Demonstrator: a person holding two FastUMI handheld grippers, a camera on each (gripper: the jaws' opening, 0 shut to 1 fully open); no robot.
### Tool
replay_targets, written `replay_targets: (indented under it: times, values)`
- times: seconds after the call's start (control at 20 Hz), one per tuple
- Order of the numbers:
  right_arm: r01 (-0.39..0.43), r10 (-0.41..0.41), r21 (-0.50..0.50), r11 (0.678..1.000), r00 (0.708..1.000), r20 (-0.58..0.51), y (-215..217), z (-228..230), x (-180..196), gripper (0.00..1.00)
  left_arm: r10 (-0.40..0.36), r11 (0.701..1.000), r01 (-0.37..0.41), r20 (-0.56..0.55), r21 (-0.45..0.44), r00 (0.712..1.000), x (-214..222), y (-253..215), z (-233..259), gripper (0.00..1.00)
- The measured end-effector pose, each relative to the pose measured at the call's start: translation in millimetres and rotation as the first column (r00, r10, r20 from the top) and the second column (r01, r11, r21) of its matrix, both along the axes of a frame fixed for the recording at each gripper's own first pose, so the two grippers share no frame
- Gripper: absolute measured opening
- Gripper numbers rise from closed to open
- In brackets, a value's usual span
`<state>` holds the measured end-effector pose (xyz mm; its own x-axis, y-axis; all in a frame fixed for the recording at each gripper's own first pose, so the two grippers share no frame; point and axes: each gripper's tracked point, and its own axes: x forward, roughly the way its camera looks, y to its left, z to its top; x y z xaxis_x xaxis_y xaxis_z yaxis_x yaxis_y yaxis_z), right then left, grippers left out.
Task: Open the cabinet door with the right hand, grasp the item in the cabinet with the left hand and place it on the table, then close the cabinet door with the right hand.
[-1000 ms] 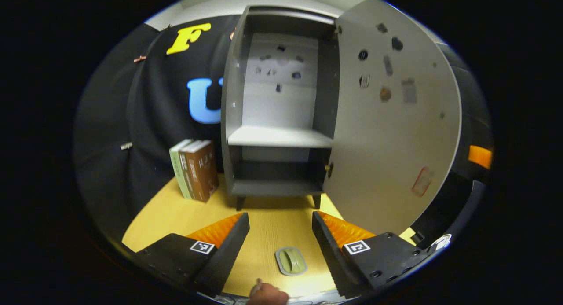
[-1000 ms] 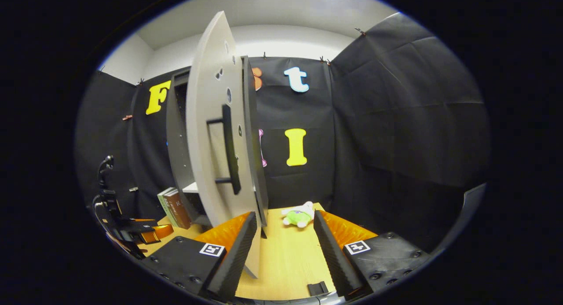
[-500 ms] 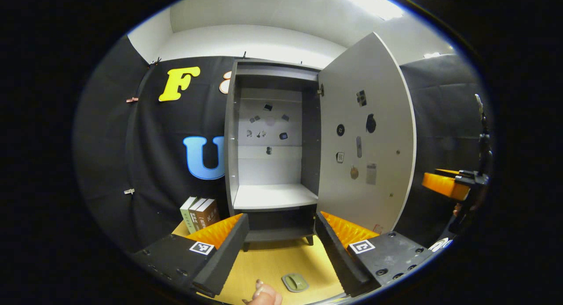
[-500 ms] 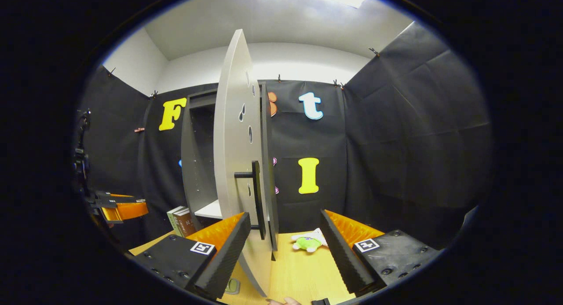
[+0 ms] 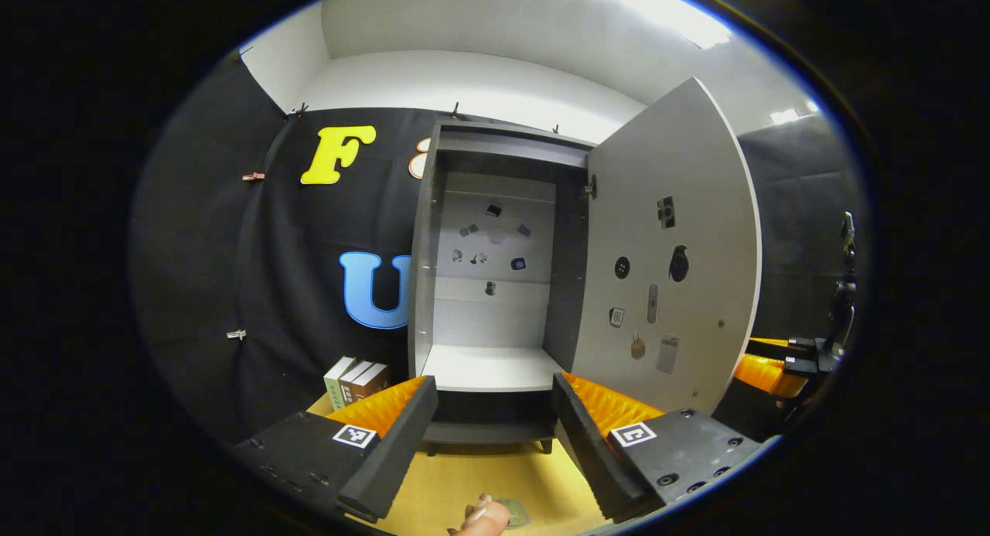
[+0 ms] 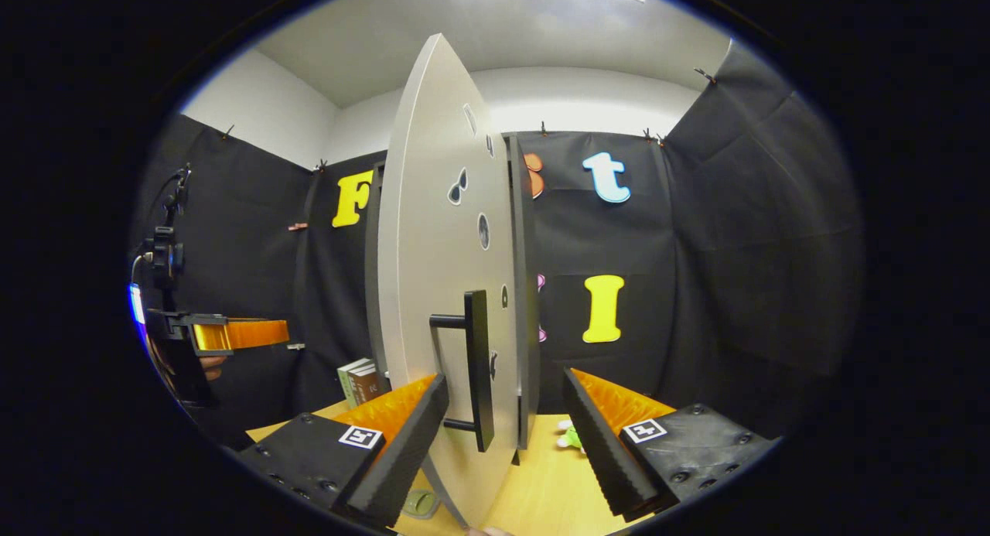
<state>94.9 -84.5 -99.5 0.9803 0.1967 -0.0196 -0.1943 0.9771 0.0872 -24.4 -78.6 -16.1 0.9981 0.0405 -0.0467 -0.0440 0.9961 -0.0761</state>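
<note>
Tabletop (image 5: 456, 486) before cabinet (image 5: 495, 288): door (image 6: 448, 304) wide open; left gripper (image 5: 493, 435) & right gripper (image 6: 504, 435) fingers apart, empty

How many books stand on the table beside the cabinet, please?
3 books stand upright in a row on the table, just left of the open cabinet, against the black wall. The left gripper covers their lower parts, so another lying behind them could be hidden.

cabinet door (image 6: 433, 304) ajar — handle (image 6: 478, 370) between gripper (image 6: 506, 435) fingers
</note>
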Motion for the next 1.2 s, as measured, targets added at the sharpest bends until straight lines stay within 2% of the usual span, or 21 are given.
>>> replay_targets:
  times: [0.05, 0.15, 0.3, 0.55, 0.6, 0.65, 0.75, 0.95, 1.2]
  values:
    - [-0.021, 0.021, 0.013, 1.0, 1.0, -0.006, 8, 0, 1, 0.97, 0.008, 1.0, -0.008, 0.002, -0.001, 1.0, 2, 0, 0, 0.94]
    - [-0.067, 0.068, 0.033, 0.997, 0.998, -0.017, 28, -3, 4, 1.0, 0.008, 1.0, -0.008, 0.002, 0.002, 1.0, 6, 2, -3, 0.92]
    - [-0.122, 0.125, 0.065, 0.99, 0.991, -0.046, 68, -7, 14, 0.97, -0.003, 1.0, 0.003, -0.019, 0.027, 1.0, 12, 15, -9, 0.92]
    - [-0.147, 0.149, 0.073, 0.986, 0.988, -0.027, 146, -15, 41, 0.97, -0.038, 0.997, 0.04, -0.039, 0.062, 0.999, 26, 55, -9, 0.94]
    - [-0.149, 0.151, 0.07, 0.986, 0.988, -0.028, 161, -20, 50, 1.0, -0.045, 0.997, 0.047, -0.041, 0.063, 0.998, 27, 64, -8, 0.94]
    - [-0.16, 0.163, 0.071, 0.985, 0.986, -0.041, 176, -26, 55, 0.97, -0.049, 0.997, 0.052, -0.04, 0.064, 0.998, 28, 73, -7, 0.93]
    - [-0.194, 0.198, 0.083, 0.977, 0.979, -0.041, 206, -27, 59, 0.98, -0.054, 0.996, 0.056, -0.029, 0.066, 0.998, 29, 86, -4, 0.93]
    - [-0.157, 0.157, 0.049, 0.986, 0.988, -0.002, 208, -18, 53, 0.98, -0.081, 0.994, 0.081, -0.012, 0.066, 0.997, 34, 95, 1, 0.94]
    - [-0.015, 0.015, 0.028, 1.0, 1.0, 0.016, 166, -9, 52, 0.98, -0.152, 0.988, 0.152, 0.018, 0.014, 0.988, 36, 70, 0, 0.93]
